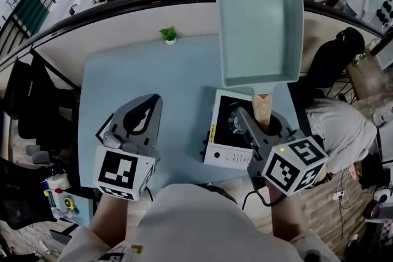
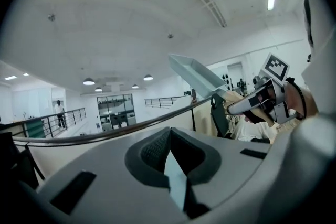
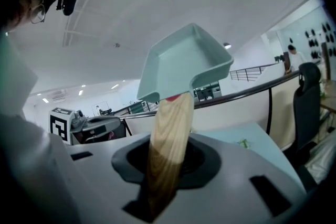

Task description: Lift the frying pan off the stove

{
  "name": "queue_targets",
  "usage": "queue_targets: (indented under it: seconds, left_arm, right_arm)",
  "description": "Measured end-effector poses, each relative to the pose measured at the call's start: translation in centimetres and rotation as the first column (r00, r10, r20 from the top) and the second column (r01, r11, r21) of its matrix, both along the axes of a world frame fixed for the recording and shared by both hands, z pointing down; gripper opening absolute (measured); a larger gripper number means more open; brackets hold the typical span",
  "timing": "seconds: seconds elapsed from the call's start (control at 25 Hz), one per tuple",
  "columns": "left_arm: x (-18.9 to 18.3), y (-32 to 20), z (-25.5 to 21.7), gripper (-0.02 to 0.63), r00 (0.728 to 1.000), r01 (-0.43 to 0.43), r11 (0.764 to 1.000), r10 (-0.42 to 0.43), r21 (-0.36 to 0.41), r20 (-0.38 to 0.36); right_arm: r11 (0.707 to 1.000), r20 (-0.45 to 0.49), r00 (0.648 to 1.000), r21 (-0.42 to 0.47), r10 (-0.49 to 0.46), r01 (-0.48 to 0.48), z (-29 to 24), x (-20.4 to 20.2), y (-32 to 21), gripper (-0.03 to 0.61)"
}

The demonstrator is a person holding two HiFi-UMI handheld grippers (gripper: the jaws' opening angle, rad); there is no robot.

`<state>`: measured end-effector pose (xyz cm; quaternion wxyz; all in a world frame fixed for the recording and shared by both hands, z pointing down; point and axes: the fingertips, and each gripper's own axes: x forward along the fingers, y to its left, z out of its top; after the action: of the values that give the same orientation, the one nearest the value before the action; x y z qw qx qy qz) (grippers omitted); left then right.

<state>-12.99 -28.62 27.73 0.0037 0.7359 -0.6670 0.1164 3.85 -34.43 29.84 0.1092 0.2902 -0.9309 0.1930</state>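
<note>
The pale green rectangular frying pan (image 1: 261, 21) hangs in the air, well above the white single-burner stove (image 1: 224, 138) on the table. Its wooden handle (image 1: 263, 110) runs down into my right gripper (image 1: 261, 123), which is shut on it. In the right gripper view the handle (image 3: 170, 139) sits between the jaws and the pan (image 3: 184, 63) tilts upward against the ceiling. My left gripper (image 1: 144, 108) hovers over the table left of the stove, jaws together and holding nothing. The left gripper view shows its tips (image 2: 169, 136) meeting, with the raised pan (image 2: 197, 76) at the right.
The light blue table (image 1: 153, 77) carries a small potted plant (image 1: 169, 35) near its far edge. A curved railing (image 1: 92, 18) runs behind it. A person in white (image 1: 341, 126) sits by a dark chair at the right. A cart with small items (image 1: 58, 193) stands at the lower left.
</note>
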Motion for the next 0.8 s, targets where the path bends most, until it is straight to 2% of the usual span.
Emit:
queue_targets:
  seconds: [0.12,0.4,0.56,0.8]
  left_arm:
    - [-0.9,0.7,-1.4,0.003,0.999,0.044,0.998,-0.045,0.05,0.014]
    - [-1.6,2.0,-2.3,0.003,0.997,0.072,0.995,-0.074,0.069,0.02]
    - [-1.7,2.5,-2.5,0.003,0.997,0.076,0.994,-0.078,0.074,0.022]
    - [-1.5,1.9,-2.1,0.003,0.997,0.066,0.996,-0.067,0.058,0.023]
  right_arm:
    - [0.999,0.032,0.999,0.043,0.011,-0.013,-2.2,0.3,0.3,0.092]
    - [0.995,0.088,0.996,0.088,0.029,-0.037,-4.9,1.7,1.1,0.092]
    - [0.991,0.071,0.996,0.119,0.048,-0.056,-5.3,2.4,1.0,0.092]
    - [0.991,0.067,0.996,0.12,0.059,-0.067,-5.3,2.7,0.5,0.092]
